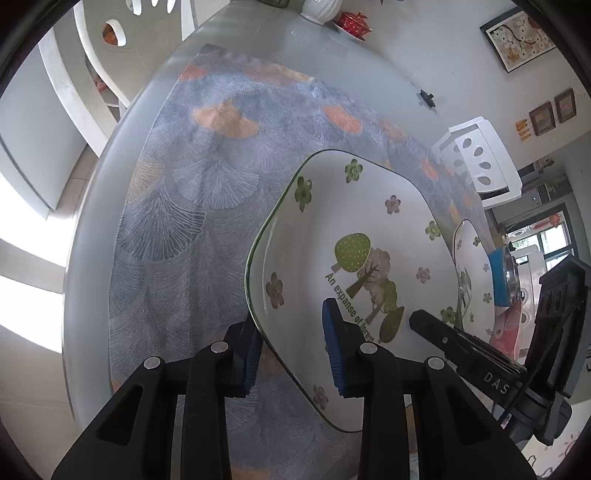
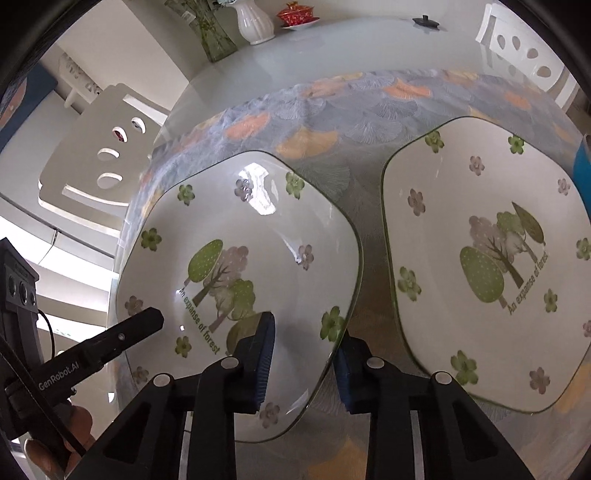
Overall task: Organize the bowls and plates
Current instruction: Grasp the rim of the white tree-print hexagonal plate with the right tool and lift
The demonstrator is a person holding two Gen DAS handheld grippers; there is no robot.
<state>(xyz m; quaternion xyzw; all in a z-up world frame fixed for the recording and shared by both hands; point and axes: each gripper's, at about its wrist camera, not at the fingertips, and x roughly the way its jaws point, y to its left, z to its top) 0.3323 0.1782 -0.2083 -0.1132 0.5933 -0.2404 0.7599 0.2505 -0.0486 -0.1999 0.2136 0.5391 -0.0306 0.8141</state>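
the round glass table (image 2: 332, 48) is filling both views, and a blue-grey cloth (image 1: 192, 192) with orange fan shapes is lying across most of it. white chairs (image 1: 480, 162) are standing around the table edge. on the cloth two square white plates with tree and flower prints are sitting side by side, apart from each other, with a strip of cloth showing between them. the left plate (image 2: 240, 258) is being straddled at opposite rims by both grippers: the left gripper (image 1: 291, 350) is sitting with one blue pad under or outside the near rim and the other pad over the plate's inner face, the jaws set wide with the rim between them, and i cannot tell whether the pads are actually pressing the plate. the right gripper (image 2: 303, 362) is sitting the same way at the plate's other edge, one pad over the printed face and one outside the rim, the jaws spread apart around the rim, contact unclear. the right plate (image 2: 491, 266) is lying flat just beside it, with nothing touching it. at the far side of the table a white ribbed vase (image 2: 255, 22), a glass vase with stems (image 2: 212, 33), a red lidded cup on a saucer (image 2: 295, 14) and a small black lid (image 2: 426, 21) are standing well apart from the plates
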